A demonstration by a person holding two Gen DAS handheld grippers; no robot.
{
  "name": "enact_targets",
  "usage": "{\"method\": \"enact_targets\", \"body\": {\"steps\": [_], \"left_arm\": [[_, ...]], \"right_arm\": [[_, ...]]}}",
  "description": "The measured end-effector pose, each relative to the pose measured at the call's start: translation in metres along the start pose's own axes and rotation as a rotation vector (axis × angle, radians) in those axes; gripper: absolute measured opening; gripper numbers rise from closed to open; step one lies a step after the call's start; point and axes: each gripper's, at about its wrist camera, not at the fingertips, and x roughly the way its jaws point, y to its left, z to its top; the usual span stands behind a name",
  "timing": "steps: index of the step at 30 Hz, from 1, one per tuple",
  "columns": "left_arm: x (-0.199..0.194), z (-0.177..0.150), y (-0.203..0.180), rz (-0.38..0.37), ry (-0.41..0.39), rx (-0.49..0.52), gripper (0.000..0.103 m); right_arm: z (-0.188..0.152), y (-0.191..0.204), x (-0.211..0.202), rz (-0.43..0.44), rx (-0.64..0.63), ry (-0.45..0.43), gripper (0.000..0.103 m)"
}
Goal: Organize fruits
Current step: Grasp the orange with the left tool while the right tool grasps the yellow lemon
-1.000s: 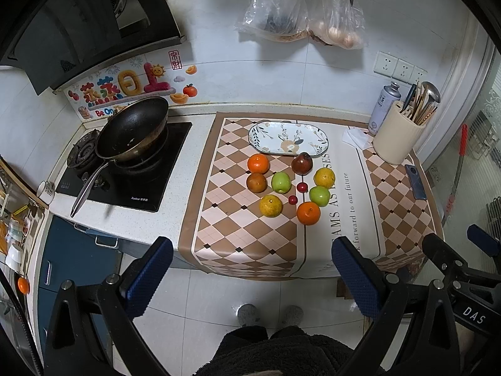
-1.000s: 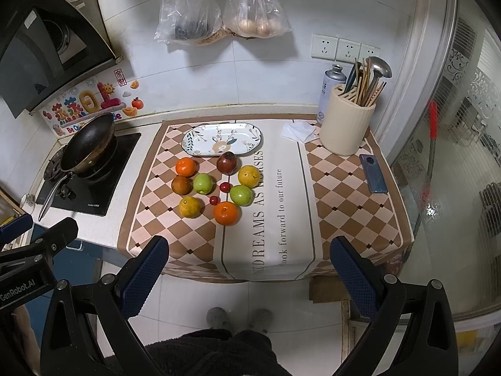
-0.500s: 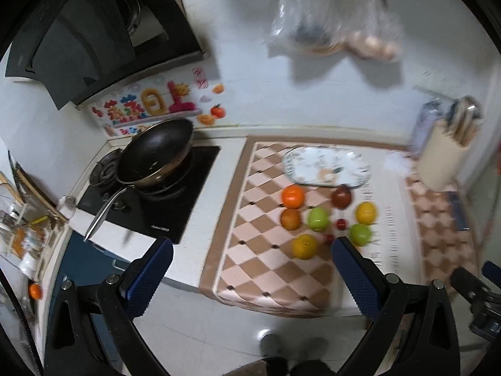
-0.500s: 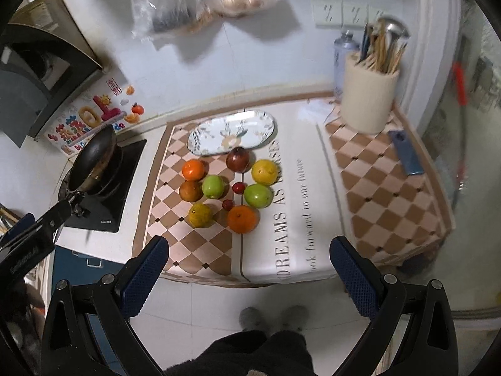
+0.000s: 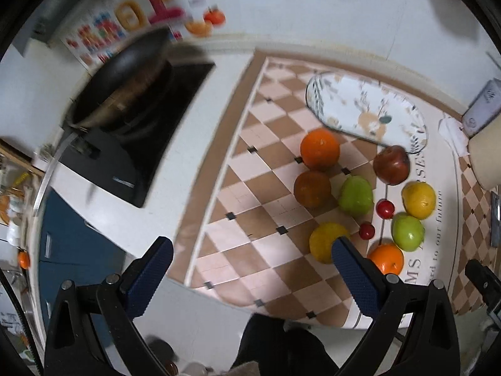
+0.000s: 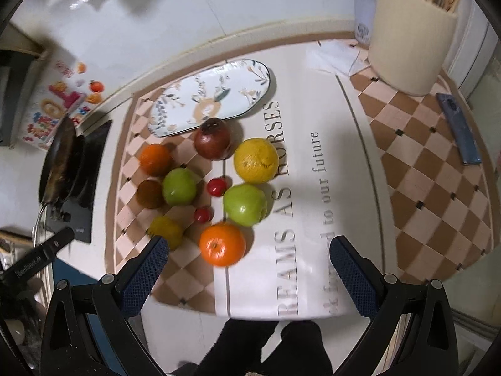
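Fruits loose beside the plate (image 5: 322, 100), both grippers spread wide w/ nothing held.
Left view: left gripper (image 5: 250, 263) over the checked mat (image 5: 250, 200), its right pad overlapping the yellow fruit (image 5: 324, 241); fruits (image 5: 357, 197) clustered just in front of plate. Right view: right gripper (image 6: 247, 261) apart from the fruits (image 6: 244, 203), orange (image 6: 222, 244) the fruit farthest from the plate (image 6: 175, 109); cream utensil pot (image 6: 410, 53) well right of plate.

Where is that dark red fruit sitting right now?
The dark red fruit sits on the mat just in front of the patterned plate, left of the yellow fruit.
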Motion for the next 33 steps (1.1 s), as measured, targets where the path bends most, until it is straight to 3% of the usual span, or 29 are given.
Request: {"method": "enact_targets", "body": {"steps": [6, 14, 18, 26, 29, 31, 33], "left_arm": [[0.065, 0.05, -0.003, -0.108, 0.143, -0.012, 0.103], [0.125, 0.114, -0.045, -0.184, 0.214, 0.174, 0.101], [0.148, 0.125, -0.07, -0.192, 0.256, 0.285, 0.101], [0.18, 0.141, -0.094, -0.21, 0.318, 0.351, 0.101], [0.183, 0.147, -0.104, -0.216, 0.308, 0.377, 0.089], [0.187, 0.153, -0.111, -0.219, 0.314, 0.398, 0.068], [0.19, 0.156, -0.119, -0.214, 0.309, 0.419, 0.063]], "right_arm": [[0.037, -0.001, 0.052, -0.029, 0.035, 0.049, 0.103], [0.067, -0.011, 0.107, 0.006, 0.173, 0.119, 0.101], [0.076, -0.012, 0.132, -0.001, 0.208, 0.155, 0.098], [0.086, -0.01, 0.159, -0.007, 0.24, 0.203, 0.089], [0.09, -0.006, 0.165, -0.01, 0.231, 0.215, 0.088], [0.093, -0.004, 0.17, -0.009, 0.23, 0.233, 0.087], [0.093, -0.004, 0.172, -0.012, 0.223, 0.24, 0.085]]}}
